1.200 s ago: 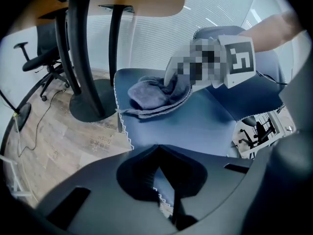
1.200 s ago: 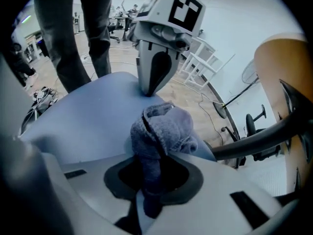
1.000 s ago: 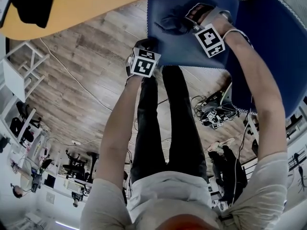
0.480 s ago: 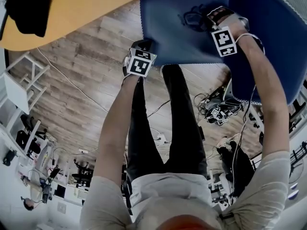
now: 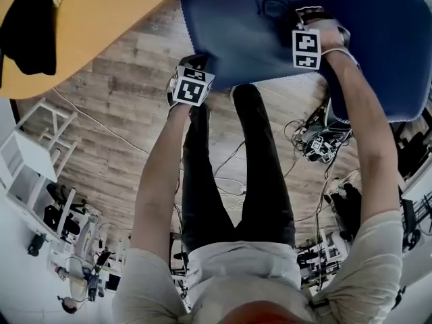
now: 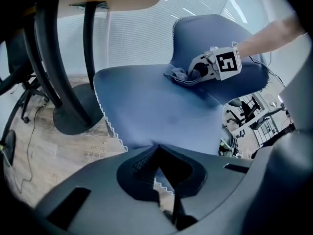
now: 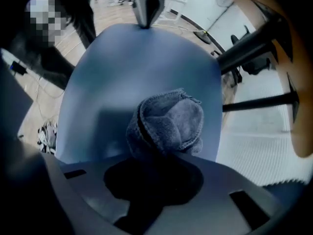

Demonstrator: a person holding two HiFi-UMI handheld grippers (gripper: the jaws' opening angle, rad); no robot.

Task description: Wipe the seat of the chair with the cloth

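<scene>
Right claw [image 7: 157, 153]: clamping shut on the bunched cloth [image 7: 168, 121], pressing it onto the seat [image 5: 229, 39].
Left claw [image 6: 156, 148]: apparently pinching shut on the seat's front edge.
Bare seat: stretching toward 8 o'clock from the cloth in the head view.

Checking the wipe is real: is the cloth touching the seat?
Touching. The left gripper view shows the cloth, held by the right gripper, lying against the seat with no gap under it.

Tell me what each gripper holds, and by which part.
Right gripper holds the cloth by its bunched near end; left gripper pinches the seat at its front edge.
</scene>
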